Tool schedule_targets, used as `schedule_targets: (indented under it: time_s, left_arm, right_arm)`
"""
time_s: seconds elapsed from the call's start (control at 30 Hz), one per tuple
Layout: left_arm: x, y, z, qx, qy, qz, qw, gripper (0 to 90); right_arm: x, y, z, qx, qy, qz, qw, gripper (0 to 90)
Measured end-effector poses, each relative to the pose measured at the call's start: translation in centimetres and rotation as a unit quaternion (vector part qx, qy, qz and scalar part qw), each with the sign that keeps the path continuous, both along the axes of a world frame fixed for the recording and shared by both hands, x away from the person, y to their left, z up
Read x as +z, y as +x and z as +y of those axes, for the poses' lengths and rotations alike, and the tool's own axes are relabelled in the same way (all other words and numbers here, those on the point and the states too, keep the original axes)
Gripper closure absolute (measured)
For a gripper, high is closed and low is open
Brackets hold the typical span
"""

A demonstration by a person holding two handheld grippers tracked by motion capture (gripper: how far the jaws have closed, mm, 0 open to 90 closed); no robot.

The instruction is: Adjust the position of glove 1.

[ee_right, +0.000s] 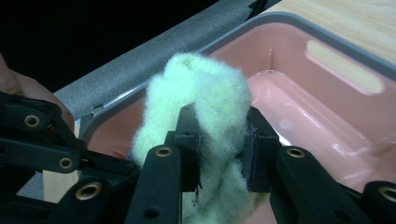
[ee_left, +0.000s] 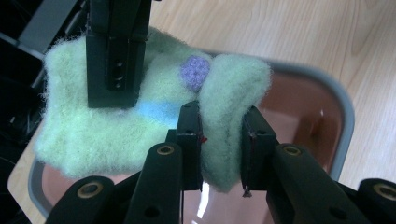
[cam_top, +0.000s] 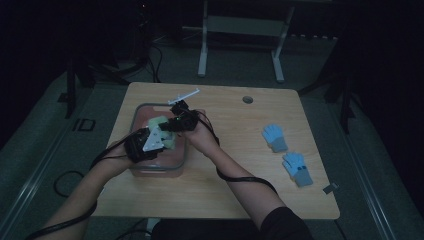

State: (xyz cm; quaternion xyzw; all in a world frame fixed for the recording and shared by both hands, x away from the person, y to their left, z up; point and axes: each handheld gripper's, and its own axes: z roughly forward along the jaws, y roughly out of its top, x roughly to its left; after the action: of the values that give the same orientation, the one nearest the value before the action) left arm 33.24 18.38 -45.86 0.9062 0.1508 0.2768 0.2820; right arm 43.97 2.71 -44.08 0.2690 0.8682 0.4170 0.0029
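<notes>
Left gripper view: left gripper (ee_left: 223, 140) clamped on fold of green glove (ee_left: 112, 126), pads pressing fuzzy cloth both sides. Right gripper (ee_right: 223, 144) clamped on another bunched part of same glove. Glove held stretched between both over pink bin (cam_top: 172, 159), at table (cam_top: 240, 180) left. Two blue gloves (cam_top: 286, 152) lie well apart, right.

The high view looks forward and down from above the person's side onto the whole pale wooden table (cam_top: 235, 175), far off. The left gripper view sits close behind its black fingers (ee_left: 189, 135), facing the fuzzy pale-green woollen cloth (ee_left: 107, 130) pinched between them. The right gripper view, equally near, shares that cloth (ee_right: 210, 93) and the pink grey-rimmed plastic tub (ee_right: 327, 116) beyond its fingers.
</notes>
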Motion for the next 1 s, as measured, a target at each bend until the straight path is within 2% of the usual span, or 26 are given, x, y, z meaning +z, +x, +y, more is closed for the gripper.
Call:
schedule_targets:
  time_s: [0.1,0.2,0.33,0.37,0.47,0.57,0.67,0.73,0.8,0.87,0.97,1.0]
  left_arm:
    - [-0.8,0.4,0.8,-0.003,0.004,0.009,0.9999,73.4]
    - [-1.7,0.9,0.8,-0.006,0.019,0.020,0.9996,73.3]
    - [-2.9,1.7,0.7,-0.010,0.026,0.040,0.9988,73.2]
    - [-3.2,1.9,0.7,-0.009,0.028,0.048,0.9984,73.1]
    - [-3.8,2.6,0.4,-0.009,0.033,0.073,0.9967,72.9]
    - [-4.3,3.3,-0.1,-0.011,0.052,0.093,0.9942,72.5]
    - [-4.6,4.1,-0.6,-0.012,0.069,0.109,0.9916,72.0]
    - [-4.7,4.4,-0.8,-0.015,0.071,0.121,0.9900,71.5]
    - [-4.9,4.6,-1.1,-0.015,0.077,0.131,0.9882,70.5]
    - [-5.1,4.8,-1.3,-0.014,0.084,0.139,0.9866,68.6]
    - [-5.2,4.9,-1.4,-0.012,0.088,0.142,0.9858,66.0]
    - [-5.1,4.9,-1.4,-0.008,0.080,0.145,0.9861,63.2]
  right_arm:
    - [-0.9,0.2,1.0,-0.001,-0.003,0.004,1.0000,71.5]
    - [-1.6,0.4,1.2,-0.005,-0.008,0.008,0.9999,71.5]
    - [-3.1,1.0,1.2,-0.009,-0.019,0.024,0.9995,71.5]
    - [-3.7,1.4,1.3,-0.011,-0.026,0.031,0.9991,71.5]
    - [-4.3,1.6,1.3,-0.014,-0.038,0.034,0.9986,71.0]
    - [-5.0,1.9,1.3,-0.013,-0.060,0.041,0.9973,68.9]
    - [-4.9,1.8,1.3,-0.014,-0.065,0.040,0.9970,67.1]
    - [-4.8,1.6,1.4,-0.016,-0.082,0.028,0.9961,65.8]
    - [-4.9,1.7,1.2,-0.017,-0.087,0.034,0.9954,65.3]
    - [-5.0,1.8,0.8,-0.020,-0.083,0.044,0.9954,61.1]
    - [-4.7,1.7,0.2,-0.019,-0.080,0.043,0.9957,60.5]
    - [-4.6,1.7,-0.1,-0.019,-0.079,0.041,0.9959,60.5]
